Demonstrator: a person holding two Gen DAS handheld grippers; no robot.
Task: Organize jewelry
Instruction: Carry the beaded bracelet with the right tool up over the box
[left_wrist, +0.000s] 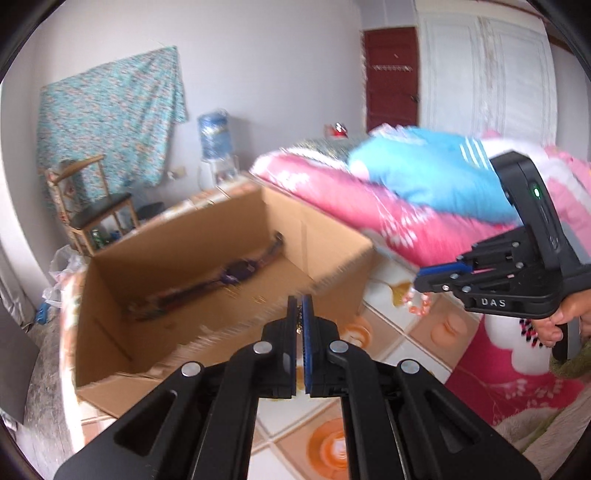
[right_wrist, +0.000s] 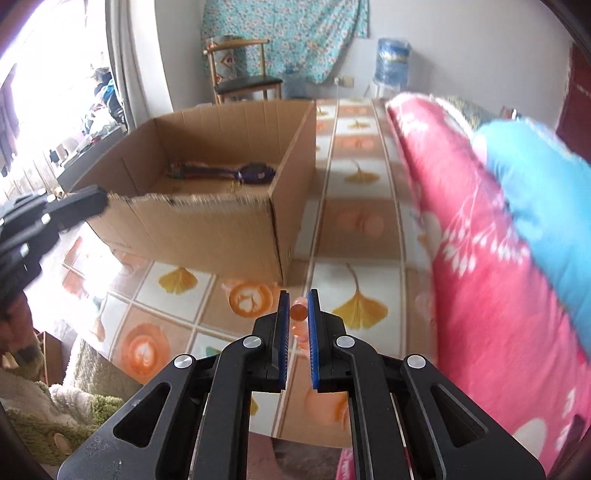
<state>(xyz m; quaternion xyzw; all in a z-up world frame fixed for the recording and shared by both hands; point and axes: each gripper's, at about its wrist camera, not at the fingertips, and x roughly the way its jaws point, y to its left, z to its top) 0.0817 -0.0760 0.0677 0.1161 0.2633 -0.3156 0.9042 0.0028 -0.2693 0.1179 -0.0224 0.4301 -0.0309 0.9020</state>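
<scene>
An open cardboard box (left_wrist: 332, 258) (right_wrist: 207, 229) stands on a tiled-pattern sheet (right_wrist: 354, 236). A purple beaded piece (left_wrist: 240, 273) (right_wrist: 255, 171) lies on its floor. My left gripper (left_wrist: 300, 314) hovers over the box's near rim, shut on a thin gold chain (left_wrist: 298, 326) pinched between its blue pads. In the right wrist view the left gripper (right_wrist: 92, 201) reaches the box's near left corner. My right gripper (right_wrist: 298, 306) is held above the sheet to the right of the box, shut on a string of orange-pink beads (right_wrist: 297, 314). The beads (left_wrist: 417, 302) dangle below the right gripper (left_wrist: 424, 278).
A rolled pink quilt (right_wrist: 480, 240) with a blue pillow (left_wrist: 436, 173) runs along the right side. A wooden chair (right_wrist: 243, 77) and a water dispenser (left_wrist: 214, 136) stand by the far wall. Green fuzzy fabric (right_wrist: 74, 398) lies at the near left. A person's hand (left_wrist: 565, 317) grips the right handle.
</scene>
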